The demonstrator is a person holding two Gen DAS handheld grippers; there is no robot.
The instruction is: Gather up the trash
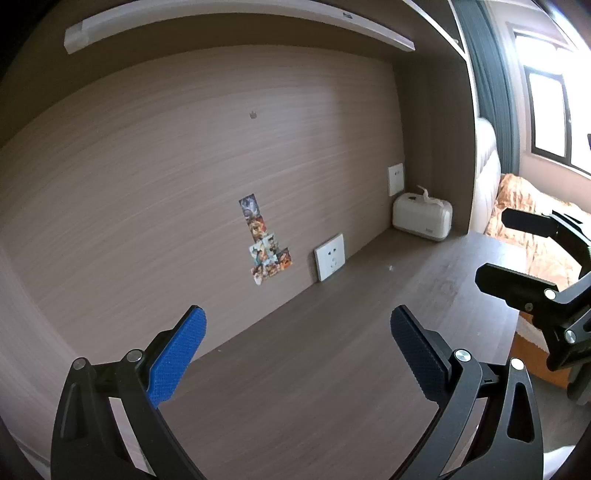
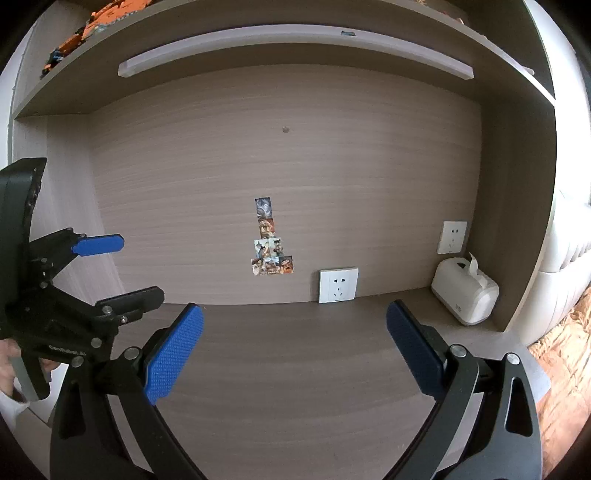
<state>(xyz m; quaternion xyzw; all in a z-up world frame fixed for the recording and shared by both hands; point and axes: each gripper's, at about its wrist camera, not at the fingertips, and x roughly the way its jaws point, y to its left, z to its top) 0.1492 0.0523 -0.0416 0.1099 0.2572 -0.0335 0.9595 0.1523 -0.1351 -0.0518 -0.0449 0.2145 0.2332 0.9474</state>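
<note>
White speck (image 1: pixel 390 266) on desk (image 1: pixel 332 387), beyond left gripper (image 1: pixel 297 315).

white tissue box (image 2: pixel 466 295) on brown desk (image 2: pixel 295 350), 2 wall sockets (image 2: pixel 338 285), stickers (image 2: pixel 270 243) on panel.

Orange items on the top shelf (image 2: pixel 79 31) are cut off by the edge

We hold the left hand-held gripper (image 1: pixel 298 354) with blue textured pads spread wide above the dark wood-grain tabletop (image 1: pixel 332 369). The black right hand-held gripper (image 1: pixel 517 251) hangs open beyond, near a white rounded tissue box (image 1: pixel 422 218) in the corner.
</note>
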